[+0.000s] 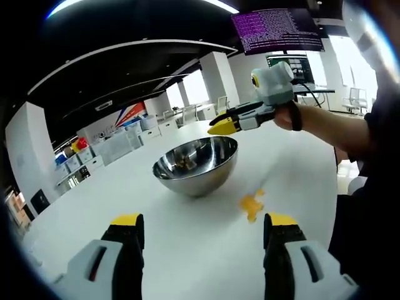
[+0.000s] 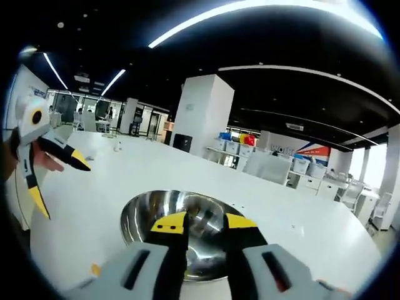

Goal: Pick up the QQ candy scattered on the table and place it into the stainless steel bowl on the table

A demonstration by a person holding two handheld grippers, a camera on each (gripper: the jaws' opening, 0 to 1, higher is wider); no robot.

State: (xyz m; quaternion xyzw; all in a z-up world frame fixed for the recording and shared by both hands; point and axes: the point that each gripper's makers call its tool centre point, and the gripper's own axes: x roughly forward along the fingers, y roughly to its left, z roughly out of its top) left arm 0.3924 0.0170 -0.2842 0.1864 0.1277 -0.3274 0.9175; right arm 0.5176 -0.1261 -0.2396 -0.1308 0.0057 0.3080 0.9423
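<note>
- White table [image 1: 187,231] spreads wide.
- Stainless steel bowl [image 1: 196,164] sits mid-table, a few candies inside.
- Right gripper [image 2: 203,222] hangs above the bowl, jaws slightly apart, nothing between.
- Left gripper [image 1: 203,220] spread wide, empty.
- Yellow QQ candy [image 1: 251,205] lies beside the bowl.

A large purple-lit screen [image 1: 277,29] hung overhead. Stacked storage bins [image 1: 78,156] lined the far wall beside a white pillar [image 2: 201,112], under long ceiling lights [image 2: 250,12].
</note>
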